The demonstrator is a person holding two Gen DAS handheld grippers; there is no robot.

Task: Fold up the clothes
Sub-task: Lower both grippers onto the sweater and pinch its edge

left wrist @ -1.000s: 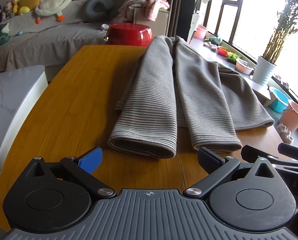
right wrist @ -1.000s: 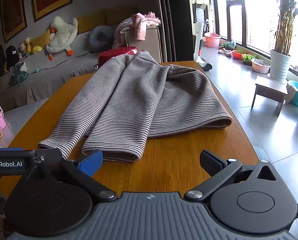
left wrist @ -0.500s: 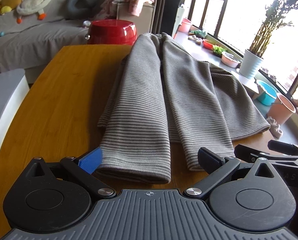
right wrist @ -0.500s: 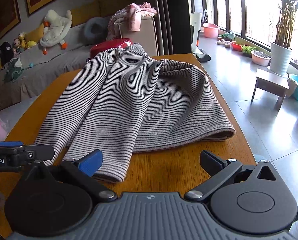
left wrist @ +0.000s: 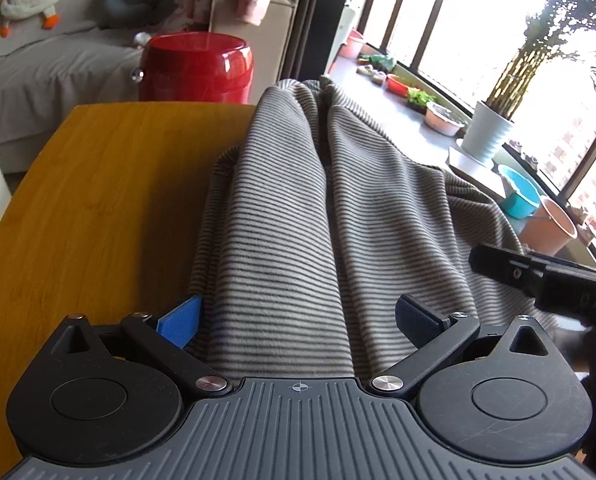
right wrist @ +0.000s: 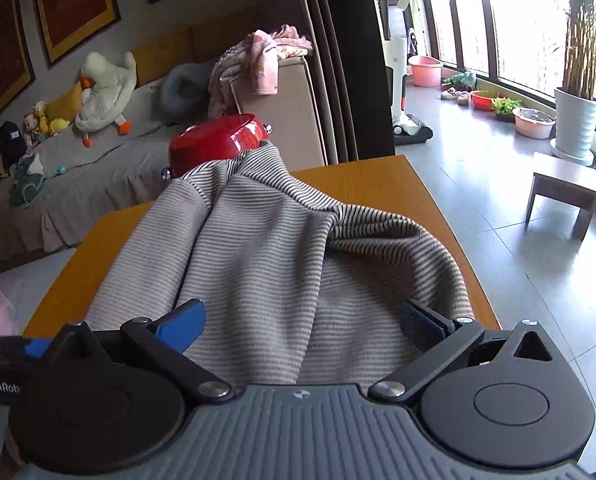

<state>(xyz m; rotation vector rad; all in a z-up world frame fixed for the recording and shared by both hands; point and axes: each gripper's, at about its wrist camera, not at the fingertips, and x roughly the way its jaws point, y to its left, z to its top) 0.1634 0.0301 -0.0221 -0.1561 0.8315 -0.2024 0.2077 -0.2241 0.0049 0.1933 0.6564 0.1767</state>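
The left gripper [left wrist: 298, 320] has its jaws spread wide, the blue pad [left wrist: 179, 320] at one side and the dark pad [left wrist: 416, 320] at the other; between them runs a folded panel of the striped sweater [left wrist: 281, 220], whose near hem passes under the gripper body and out of sight; neither pad presses the cloth, though the blue one sits just beside the panel's left edge; nothing is grasped. The right gripper [right wrist: 302, 326] is likewise released, its blue fingertip [right wrist: 183, 326] and dark fingertip [right wrist: 420, 328] standing far apart with the sweater [right wrist: 281, 264] filling the gap between them; whether either pad touches the knit cannot be told from this view.

The sweater lies on the wooden table [left wrist: 97, 200], grey-brown with fine dark stripes, folded lengthwise into two long panels that meet in a crease running away from the cameras; its far end reaches the table's far edge, near a red tub [left wrist: 197, 68] that stands beyond the table; its right side bulges in a rounded fold close to the table's right edge [right wrist: 438, 200]. In the left wrist view the black body of the right gripper [left wrist: 550, 280] shows at the right border, above the sweater's right panel.

Behind lie a sofa [right wrist: 77, 160] with a plush duck [right wrist: 105, 88] and a potted plant [right wrist: 576, 120] by the window.
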